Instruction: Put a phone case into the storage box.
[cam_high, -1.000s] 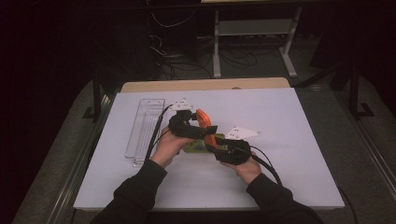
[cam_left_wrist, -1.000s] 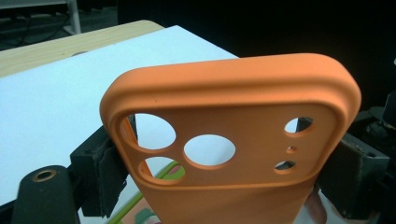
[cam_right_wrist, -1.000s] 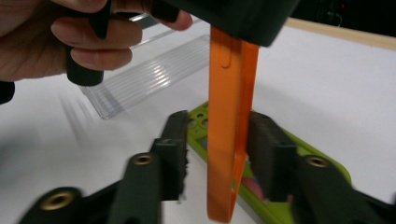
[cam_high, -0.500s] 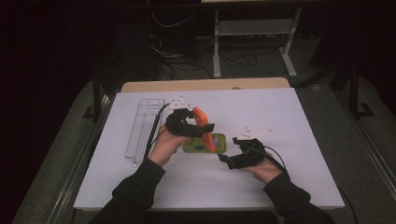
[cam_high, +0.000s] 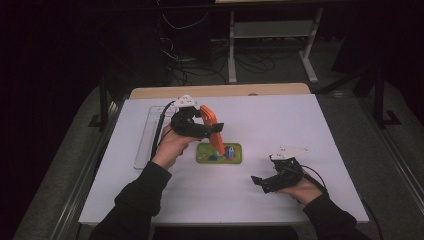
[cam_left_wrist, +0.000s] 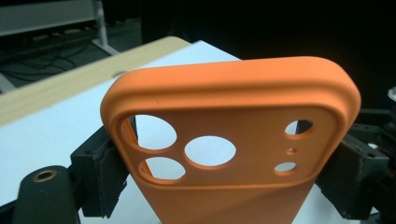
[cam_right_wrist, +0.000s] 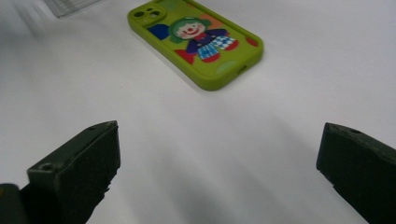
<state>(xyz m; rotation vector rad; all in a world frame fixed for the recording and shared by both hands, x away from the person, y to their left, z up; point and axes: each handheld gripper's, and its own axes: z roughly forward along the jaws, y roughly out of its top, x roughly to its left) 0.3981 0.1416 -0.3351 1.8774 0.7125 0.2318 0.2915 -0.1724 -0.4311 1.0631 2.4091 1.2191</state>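
**Keep the orange case pinched and lift it clear of the green one**

The white table (cam_high: 310, 125) spans the middle of the high view, with a clear tray (cam_high: 145, 137) lying at its left-centre. Just right of the tray, the left gripper (cam_high: 212, 131) holds an orange phone case (cam_high: 212, 127) tilted on end above the board. In the left gripper view the case (cam_left_wrist: 229, 140) stands at centre frame with a black pad pressed on each long side, so the jaws are nearly closed and clamped on it.

Below the case's lower end lies a green phone case (cam_high: 219, 152) with a clown picture, flat on the table. In the right gripper view it sits in the upper middle (cam_right_wrist: 196, 42).

At lower right of the high view the right gripper (cam_high: 262, 182) has just been opening; its jaws stand wide with nothing between them.

The step calls for a steady squeeze on the orange case's edges, since soft rims can flex and slip. Raising it straight avoids dragging the green case.
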